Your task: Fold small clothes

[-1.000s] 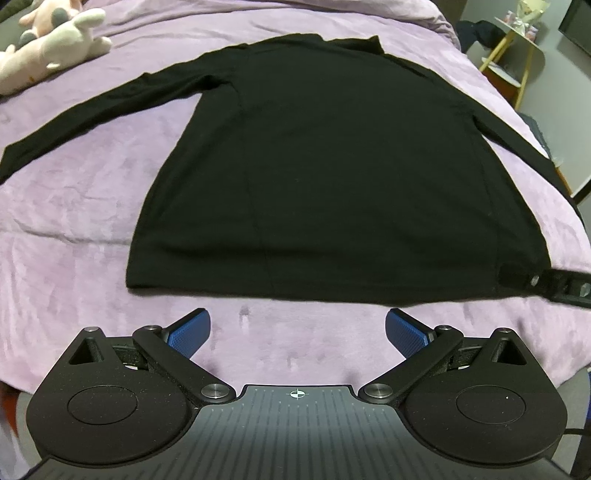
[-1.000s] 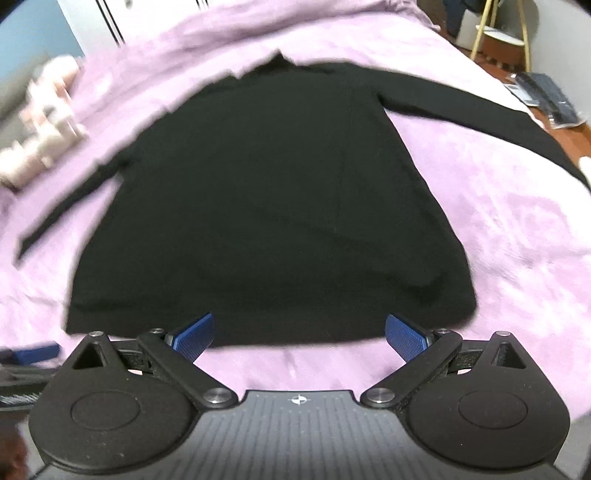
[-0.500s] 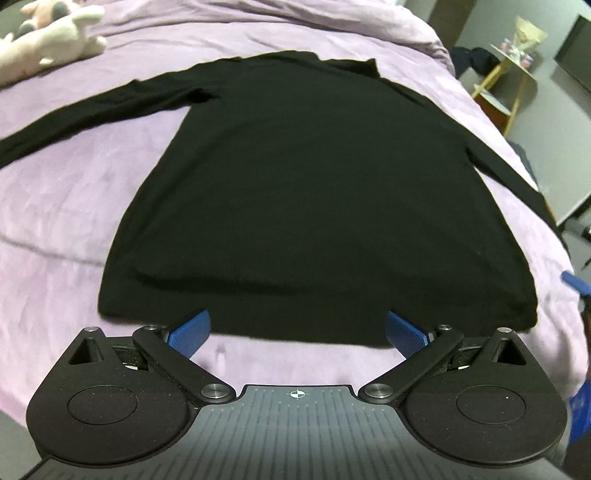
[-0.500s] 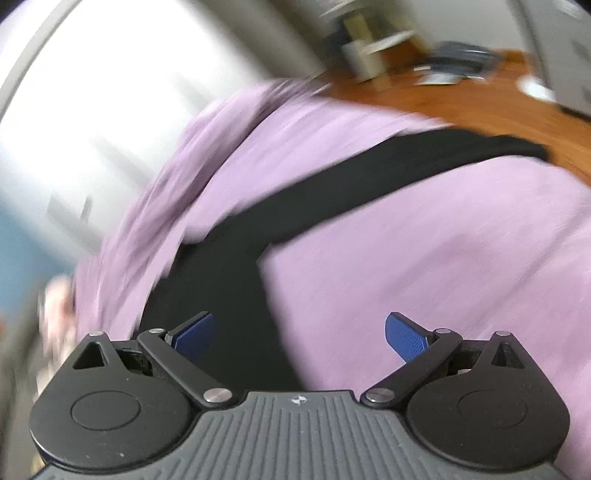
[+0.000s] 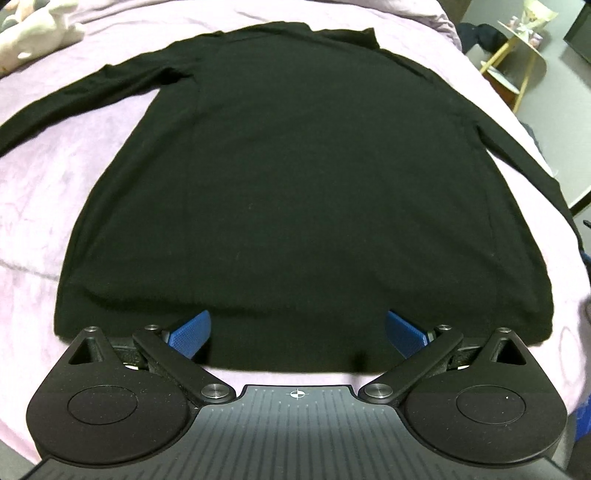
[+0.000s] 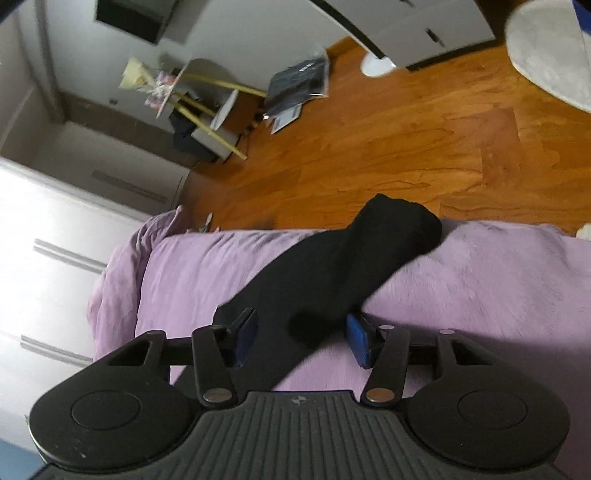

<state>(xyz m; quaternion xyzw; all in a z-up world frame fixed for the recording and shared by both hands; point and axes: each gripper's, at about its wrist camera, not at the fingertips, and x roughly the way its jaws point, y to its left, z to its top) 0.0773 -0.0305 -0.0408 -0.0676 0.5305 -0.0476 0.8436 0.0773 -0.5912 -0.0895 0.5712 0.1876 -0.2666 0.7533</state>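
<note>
A black long-sleeved top [image 5: 295,192] lies flat and spread on the purple bedspread [image 5: 55,192], hem toward me, both sleeves stretched out to the sides. My left gripper [image 5: 297,332] is open, its blue pads just over the middle of the hem. In the right wrist view the right sleeve [image 6: 332,273] runs across the bed edge, its cuff [image 6: 402,221] hanging over the side. My right gripper [image 6: 301,336] is partly open, its jaws on either side of the sleeve, not pressing it.
A plush toy [image 5: 33,33] lies at the bed's far left. Past the bed's right edge is wooden floor [image 6: 406,140], a small yellow-legged side table [image 6: 199,99], white wardrobe doors [image 6: 44,229] and a grey rug [image 6: 546,48].
My left gripper moved forward over the hem. My right gripper swung away from the body of the top to the right sleeve, and its jaws have narrowed around it.
</note>
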